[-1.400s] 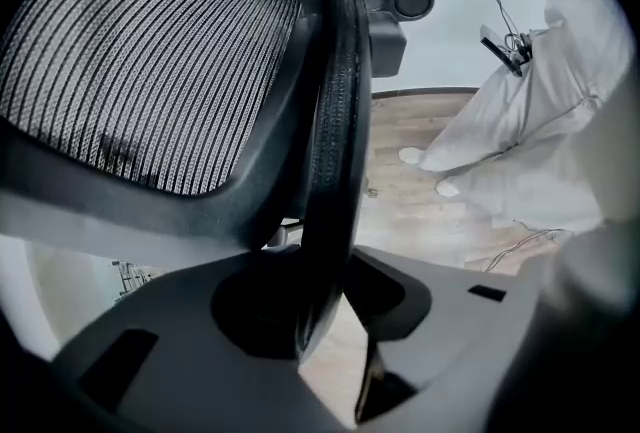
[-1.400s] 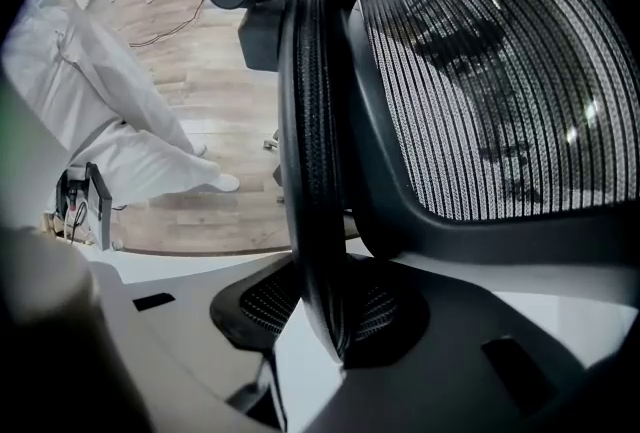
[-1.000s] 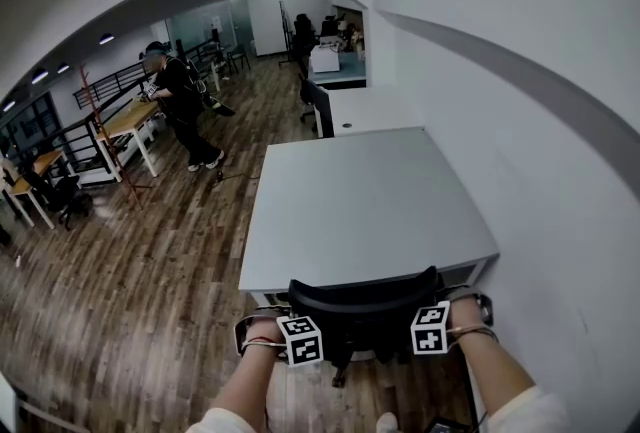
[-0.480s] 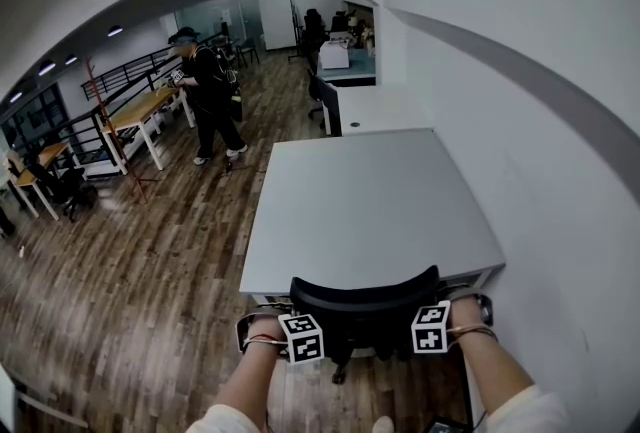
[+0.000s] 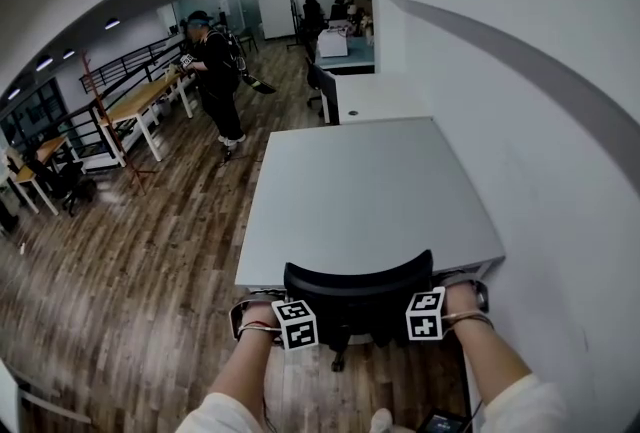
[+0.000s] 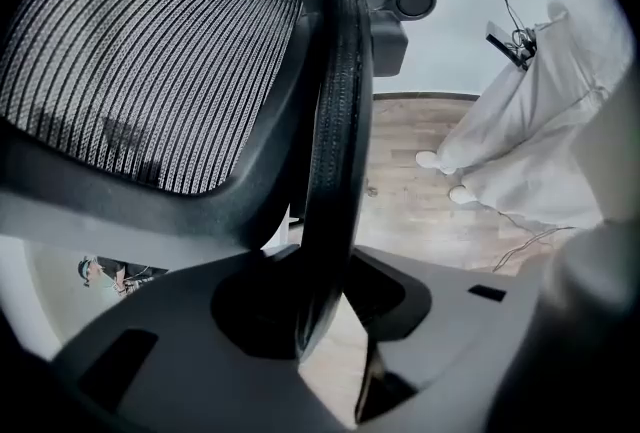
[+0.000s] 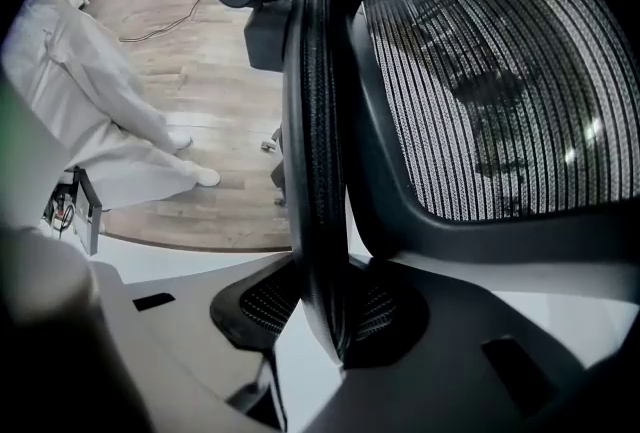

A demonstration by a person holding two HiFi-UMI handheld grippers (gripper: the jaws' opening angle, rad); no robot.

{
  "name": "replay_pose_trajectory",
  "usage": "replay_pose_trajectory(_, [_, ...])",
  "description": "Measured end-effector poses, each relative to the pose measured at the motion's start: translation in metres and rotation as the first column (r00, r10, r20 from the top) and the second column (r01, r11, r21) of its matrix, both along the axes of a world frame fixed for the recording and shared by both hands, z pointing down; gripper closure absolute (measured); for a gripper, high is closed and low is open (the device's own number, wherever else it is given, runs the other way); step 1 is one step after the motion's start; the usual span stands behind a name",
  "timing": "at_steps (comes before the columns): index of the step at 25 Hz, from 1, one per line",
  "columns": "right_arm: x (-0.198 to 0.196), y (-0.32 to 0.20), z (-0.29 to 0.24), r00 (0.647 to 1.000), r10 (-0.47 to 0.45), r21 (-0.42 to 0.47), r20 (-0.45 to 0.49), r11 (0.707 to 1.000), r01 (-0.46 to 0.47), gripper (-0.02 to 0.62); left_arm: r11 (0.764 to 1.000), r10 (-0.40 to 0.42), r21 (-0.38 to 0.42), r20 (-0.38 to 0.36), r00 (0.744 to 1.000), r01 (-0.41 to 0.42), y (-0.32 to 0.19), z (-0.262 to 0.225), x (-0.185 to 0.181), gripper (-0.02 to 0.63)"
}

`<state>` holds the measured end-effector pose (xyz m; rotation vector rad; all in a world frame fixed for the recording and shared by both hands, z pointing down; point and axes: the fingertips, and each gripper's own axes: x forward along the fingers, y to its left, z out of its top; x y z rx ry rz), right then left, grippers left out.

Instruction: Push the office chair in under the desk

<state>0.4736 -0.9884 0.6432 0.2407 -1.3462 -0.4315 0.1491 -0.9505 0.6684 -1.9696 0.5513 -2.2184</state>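
Open office with a wood-plank floor [image 5: 150,251]; at upper left, a person in dark clothes [image 5: 220,71]. At bottom centre, left gripper [image 6: 322,306] clamped on the ribbed rim of the black, mesh-backed office chair [image 5: 358,286], set at the near edge of the smooth grey desk [image 5: 370,191]. Right gripper [image 7: 325,316] likewise clamped on that rim. Seat hidden beneath the curved backrest. Black-and-white square patterns on the marker cubes [image 5: 297,324].

Office chair [image 5: 358,283] seat hidden, forearms [image 5: 245,383] cropped

office chair [image 5: 358,283] at the desk [image 5: 372,183], left tool [image 5: 283,299] and right tool [image 5: 436,287] on the chair's back
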Motion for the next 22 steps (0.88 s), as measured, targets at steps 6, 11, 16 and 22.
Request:
replay_pose_trajectory(6, [0.003, -0.009, -0.006, 1.0, -0.003, 0.0, -0.001, 1.0, 0.003, 0.465, 1.0, -0.011, -0.009, 0.003, 1.0, 0.011, -0.008, -0.006, 0.002, 0.48])
replay_pose_trajectory(11, [-0.001, -0.019, -0.005, 1.0, -0.006, 0.001, -0.001, 1.0, 0.006, 0.465, 1.0, -0.017, -0.002, 0.006, 1.0, 0.017, -0.016, -0.005, -0.002, 0.48])
replay_pose_trajectory(16, [-0.003, -0.026, -0.006, 1.0, -0.013, 0.003, 0.001, 1.0, 0.013, 0.465, 1.0, -0.022, 0.004, 0.013, 1.0, 0.022, -0.023, -0.006, -0.004, 0.48])
replay_pose_trajectory(22, [-0.006, -0.036, -0.003, 1.0, -0.031, 0.002, 0.003, 1.0, 0.031, 0.465, 0.999, -0.038, 0.012, 0.028, 0.999, 0.038, -0.031, -0.003, -0.006, 0.479])
